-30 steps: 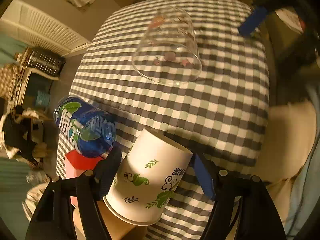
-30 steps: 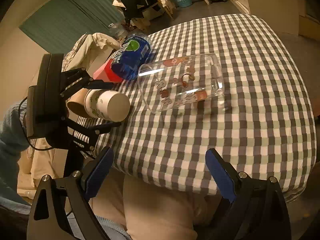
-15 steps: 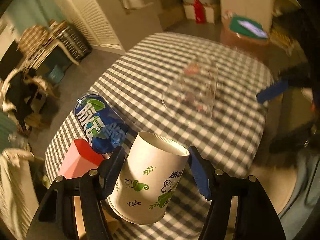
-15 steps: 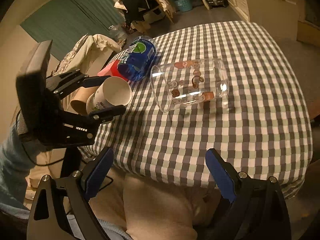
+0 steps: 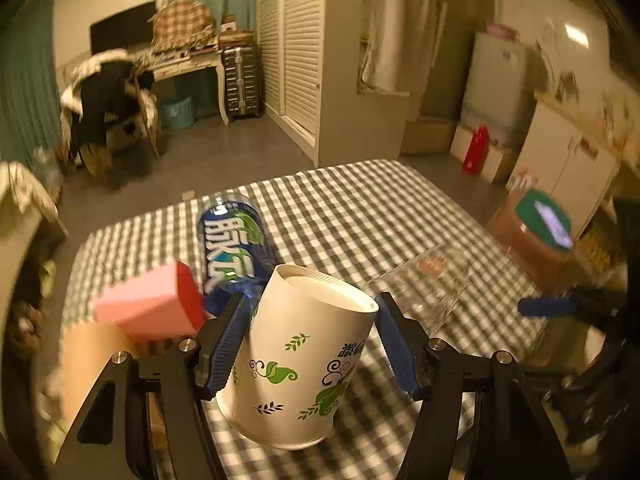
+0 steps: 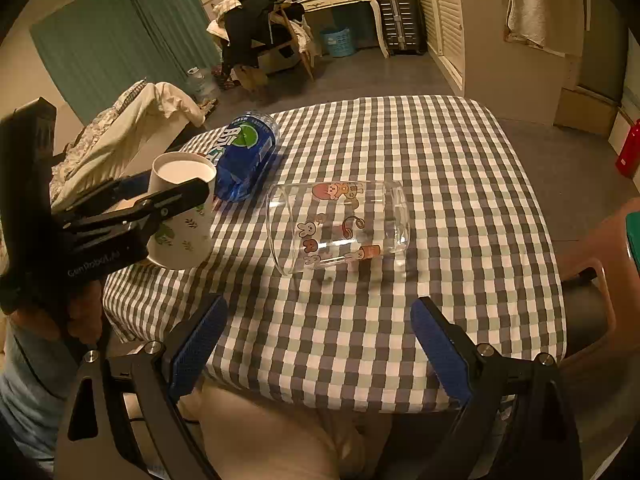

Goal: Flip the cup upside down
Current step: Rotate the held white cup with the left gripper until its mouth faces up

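A white paper cup [image 5: 304,360] with green leaf prints is held between the blue pads of my left gripper [image 5: 310,344]. The cup stands nearly upright, tilted a little, with its wider rim at the bottom and its recessed base facing up. In the right wrist view the cup [image 6: 180,216] sits at the table's left edge with its lower rim at the checked cloth; contact cannot be told. My right gripper [image 6: 316,344] is open and empty over the table's near edge.
A clear glass tumbler [image 6: 338,226] with cartoon prints lies on its side mid-table. A blue bottle [image 6: 246,156] lies beside the cup. A pink and red box [image 5: 154,306] and a brown cup [image 5: 92,364] sit at the left. The checked tablecloth [image 6: 440,168] covers the table.
My left gripper has rotated with the cup, bringing it from lying sideways to nearly upright with its base up, and lowered it toward the table. The right gripper has barely moved.
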`<state>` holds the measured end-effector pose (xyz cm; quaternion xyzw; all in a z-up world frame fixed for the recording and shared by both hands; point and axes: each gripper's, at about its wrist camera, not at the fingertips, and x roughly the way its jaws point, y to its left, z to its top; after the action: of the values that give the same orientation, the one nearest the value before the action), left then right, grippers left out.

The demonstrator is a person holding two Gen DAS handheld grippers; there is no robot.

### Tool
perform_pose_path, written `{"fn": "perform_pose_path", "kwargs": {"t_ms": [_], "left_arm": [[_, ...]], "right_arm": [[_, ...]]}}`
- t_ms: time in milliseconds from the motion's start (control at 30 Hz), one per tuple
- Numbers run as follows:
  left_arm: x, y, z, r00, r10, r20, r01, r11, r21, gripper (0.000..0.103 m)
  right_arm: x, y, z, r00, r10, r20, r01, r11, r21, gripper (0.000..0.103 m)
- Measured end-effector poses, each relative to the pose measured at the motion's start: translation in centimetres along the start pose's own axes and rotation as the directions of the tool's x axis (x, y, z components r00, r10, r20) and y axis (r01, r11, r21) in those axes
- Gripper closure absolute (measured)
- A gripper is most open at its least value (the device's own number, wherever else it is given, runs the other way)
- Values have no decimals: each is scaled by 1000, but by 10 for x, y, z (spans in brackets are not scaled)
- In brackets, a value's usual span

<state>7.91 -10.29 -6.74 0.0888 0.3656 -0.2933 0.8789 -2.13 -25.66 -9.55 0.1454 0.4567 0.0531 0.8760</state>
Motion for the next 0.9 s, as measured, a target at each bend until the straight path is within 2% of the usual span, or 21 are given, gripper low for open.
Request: {"fn": "perform_pose_path", "kwargs": {"t_ms": [167,367,667,900], "left_arm": [[-1,-1,-7,999,23,38,-21,999,-44,37],[2,-4,-15,997,52,58,-50,998,-41,37],[1,4,-32,998,46,48,-41,995,-87,37],[-10,-2,-43,998,56,32,-54,996,-69,38]], "right_arm": [[4,5,1,1000,-28,2,28,1000,-8,10],[11,9,2,999,-51,4,51,998,-26,10],[14,15,-1,998,-63,5,63,997,-36,10],[12,17,-4,998,-63,7,63,997,-41,10]]}}
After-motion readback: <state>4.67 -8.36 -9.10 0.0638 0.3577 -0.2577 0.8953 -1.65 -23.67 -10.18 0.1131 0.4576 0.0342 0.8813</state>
